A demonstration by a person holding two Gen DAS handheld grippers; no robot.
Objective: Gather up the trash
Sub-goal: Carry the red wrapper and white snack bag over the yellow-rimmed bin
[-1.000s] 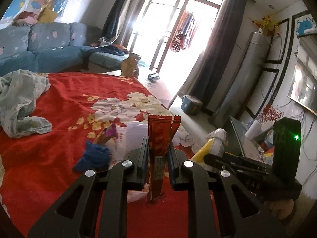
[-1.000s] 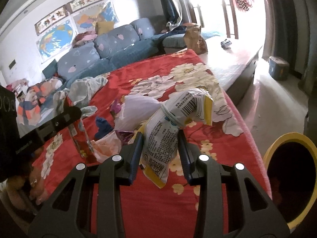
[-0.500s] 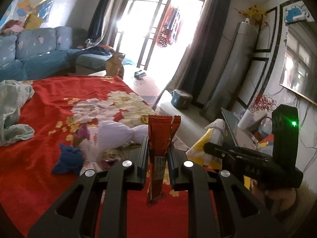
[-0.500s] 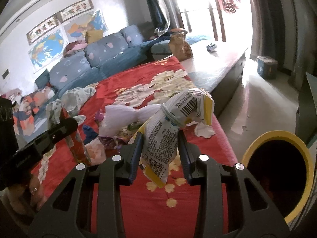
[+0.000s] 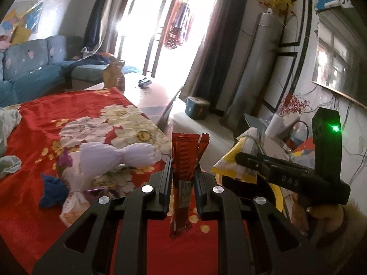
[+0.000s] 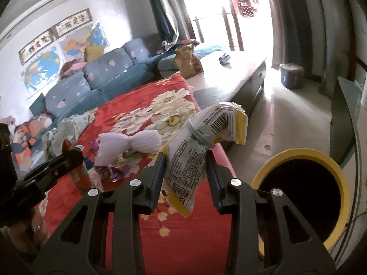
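My left gripper (image 5: 182, 171) is shut on a long red snack wrapper (image 5: 183, 160) that stands upright between its pads, above the red flowered bedspread (image 5: 27, 206). My right gripper (image 6: 185, 165) is shut on a white and yellow snack bag (image 6: 195, 158) tied with a rubber band. A yellow-rimmed bin (image 6: 300, 155) with a dark inside stands on the floor just right of the bag, beside the bed edge. From the left wrist view the right gripper (image 5: 240, 160) and its yellow bag (image 5: 231, 167) show at the right, over the bin's yellow rim (image 5: 277, 194).
On the bedspread lie a white crumpled plastic bag (image 5: 110, 155), purple foil wrappers (image 6: 110, 170) and a blue cloth (image 5: 52, 190). A pale garment (image 6: 66, 126) lies further back. A blue sofa (image 6: 103, 78), a low wooden platform (image 6: 229, 73) and a blue box (image 6: 291, 74) stand beyond.
Both grippers have swung rightward off the bed toward its edge. The yellow bin has grown larger and nearer in the right wrist view. Both wrappers stay gripped.
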